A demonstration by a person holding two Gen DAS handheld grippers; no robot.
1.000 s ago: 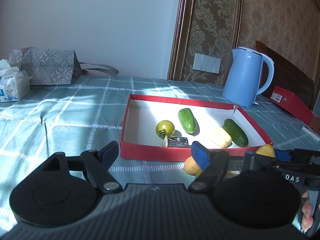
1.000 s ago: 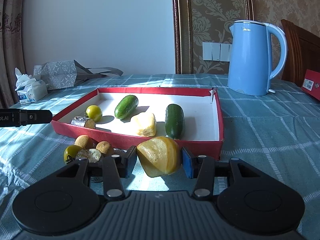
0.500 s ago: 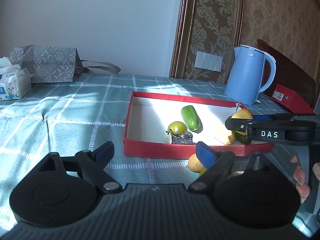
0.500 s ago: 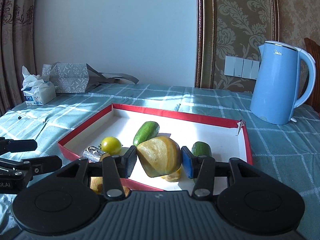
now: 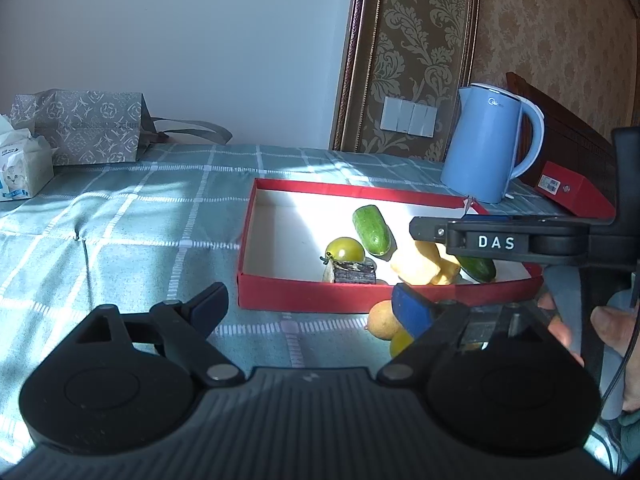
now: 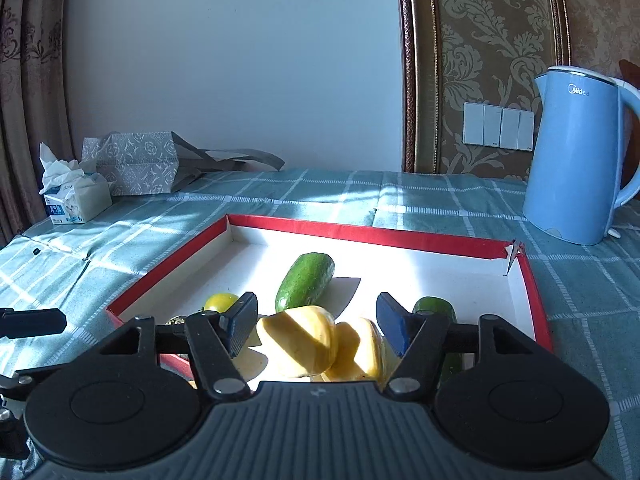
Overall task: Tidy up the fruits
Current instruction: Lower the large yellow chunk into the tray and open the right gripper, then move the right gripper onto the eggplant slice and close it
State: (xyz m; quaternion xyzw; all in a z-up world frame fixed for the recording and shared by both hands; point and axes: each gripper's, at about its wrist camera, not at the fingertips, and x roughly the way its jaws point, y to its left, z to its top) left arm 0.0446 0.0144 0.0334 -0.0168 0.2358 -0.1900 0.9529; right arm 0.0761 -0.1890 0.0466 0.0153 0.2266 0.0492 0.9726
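My right gripper (image 6: 318,326) hangs over the near part of the red tray (image 6: 360,232). Its jaws are opening and the pads stand off the yellow fruit (image 6: 298,340), which rests on the tray floor beside another yellow piece (image 6: 360,350). The tray also holds two cucumbers (image 6: 306,286) (image 6: 434,308), a greenish tomato (image 5: 345,249) and a dark chunk (image 5: 354,272). My left gripper (image 5: 309,303) is open and holds nothing, just in front of the tray. Beside its right finger a brownish fruit (image 5: 382,320) and a yellow-green one (image 5: 400,342) lie on the cloth.
A blue kettle (image 5: 484,152) stands behind the tray's far right corner, with a red box (image 5: 572,190) beyond it. A tissue pack (image 5: 20,168) and a patterned bag (image 5: 84,126) sit at the far left. A person's hand (image 5: 612,328) is at the right edge.
The right gripper carried the yellow fruit forward over the tray, then its jaws parted and the fruit dropped onto the tray floor. The left gripper's jaws spread slightly wider.
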